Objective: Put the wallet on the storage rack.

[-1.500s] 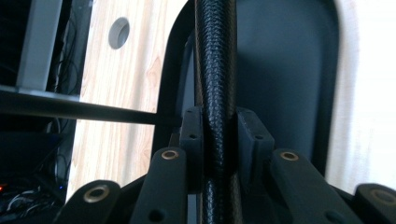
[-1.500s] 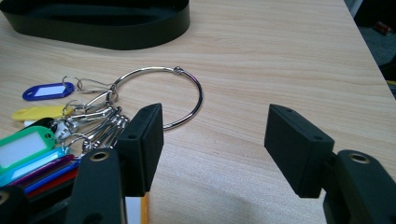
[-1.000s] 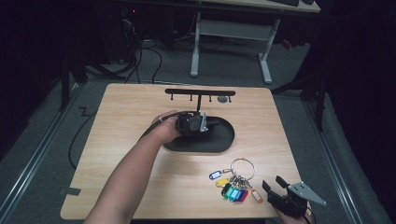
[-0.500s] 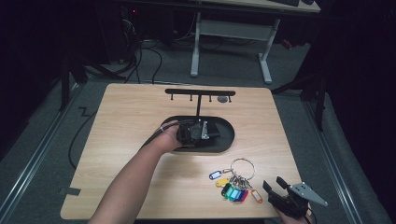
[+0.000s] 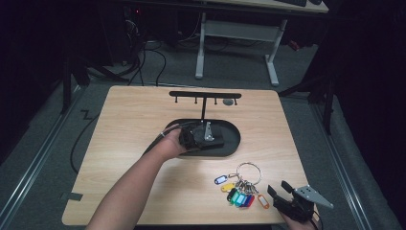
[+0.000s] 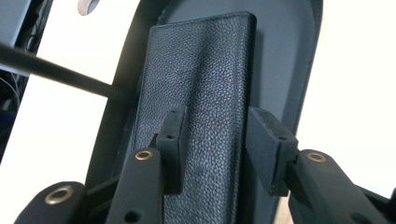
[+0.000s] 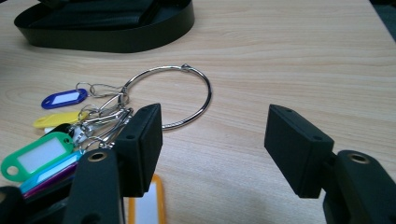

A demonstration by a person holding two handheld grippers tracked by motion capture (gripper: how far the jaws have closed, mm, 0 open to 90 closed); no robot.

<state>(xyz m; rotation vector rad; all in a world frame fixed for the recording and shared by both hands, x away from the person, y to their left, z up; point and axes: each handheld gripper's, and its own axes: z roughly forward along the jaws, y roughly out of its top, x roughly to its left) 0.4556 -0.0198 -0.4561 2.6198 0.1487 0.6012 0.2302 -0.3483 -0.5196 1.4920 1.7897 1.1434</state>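
Dim, dark-edged high view; gripper views brighter, with overexposed table and soft foreground.

High view looks down on table [image 5: 143, 120], gripper views close and low, all sharing black tray [image 5: 232, 143]

In the high view, the black wallet [image 5: 216, 142] in the oval tray [image 5: 234, 136] is largely covered by the left hand-held gripper [image 5: 200, 136], and how its jaws stand is not made out there. In the left gripper view, the wallet's near end is cut off by the bottom edge. In the right gripper view, the orange tag [image 7: 148, 205] is cut off below, and the far tags are partly hidden behind the near jaw. The small grey object [image 5: 228, 101] under the black rack [image 5: 205, 95] is too small to be identified.
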